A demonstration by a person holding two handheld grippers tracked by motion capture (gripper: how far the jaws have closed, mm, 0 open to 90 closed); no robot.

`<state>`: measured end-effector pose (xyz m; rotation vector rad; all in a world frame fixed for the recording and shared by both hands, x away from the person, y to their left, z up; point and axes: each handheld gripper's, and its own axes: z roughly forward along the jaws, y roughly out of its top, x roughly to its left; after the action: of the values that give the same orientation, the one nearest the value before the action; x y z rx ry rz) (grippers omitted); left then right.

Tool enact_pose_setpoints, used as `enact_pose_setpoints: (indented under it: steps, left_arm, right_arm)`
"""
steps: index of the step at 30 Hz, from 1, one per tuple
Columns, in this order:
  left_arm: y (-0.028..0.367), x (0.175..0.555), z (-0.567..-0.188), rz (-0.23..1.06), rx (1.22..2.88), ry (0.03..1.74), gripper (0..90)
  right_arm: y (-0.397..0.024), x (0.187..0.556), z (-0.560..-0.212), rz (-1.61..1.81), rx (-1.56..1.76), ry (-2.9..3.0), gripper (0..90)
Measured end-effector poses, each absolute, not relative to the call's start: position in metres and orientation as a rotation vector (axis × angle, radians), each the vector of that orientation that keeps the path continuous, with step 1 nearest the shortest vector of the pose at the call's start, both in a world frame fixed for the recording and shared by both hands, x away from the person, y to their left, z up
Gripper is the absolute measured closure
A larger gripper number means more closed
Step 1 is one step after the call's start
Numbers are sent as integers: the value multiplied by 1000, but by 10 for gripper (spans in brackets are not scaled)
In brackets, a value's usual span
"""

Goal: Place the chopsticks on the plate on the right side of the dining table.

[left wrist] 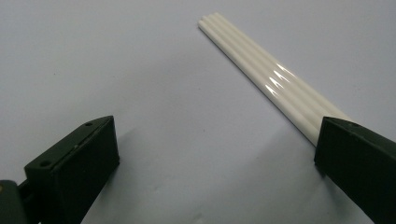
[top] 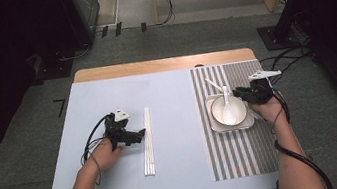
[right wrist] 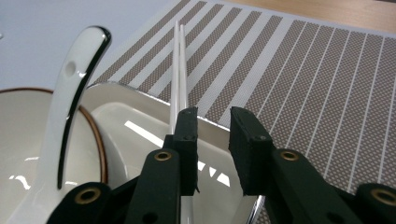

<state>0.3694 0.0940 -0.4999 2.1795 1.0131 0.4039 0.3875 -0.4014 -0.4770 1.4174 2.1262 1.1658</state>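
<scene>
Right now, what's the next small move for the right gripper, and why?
Probably draw the right gripper straight back from the square plate. Its jaws stand slightly apart with nothing between them. The pair of white chopsticks lies beside one jaw, across the plate's rim, so it looks released.

White chopsticks (right wrist: pixel 177 60), brown-striped placemat (right wrist: pixel 299 79)

No readable text, label, brand or number appears anywhere.
</scene>
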Motion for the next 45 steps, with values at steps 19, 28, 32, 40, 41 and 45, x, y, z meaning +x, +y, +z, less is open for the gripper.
enact_pose_setpoints:
  steps: [19,28,32,40,41,45]
  left_arm:
    - [94,369,-500,404,2179,1014,0]
    - [94,369,-500,404,2179,1013,0]
    - [94,369,-500,404,2179,1013,0]
    - [94,369,-500,404,2179,1013,0]
    - [94,369,-500,404,2179,1013,0]
    - [94,369,-500,404,2179,1013,0]
  right_arm:
    - [-394,419,-477,1099,1454,2064,453]
    - [-393,421,-479,1091,1462,2088,444]
    - [-392,421,-481,1093,1472,2098,441]
    - [-392,422,-483,1095,1483,2116,439]
    - [-392,422,-483,1096,1485,2116,439]
    - [-392,422,-483,1099,1488,2117,440]
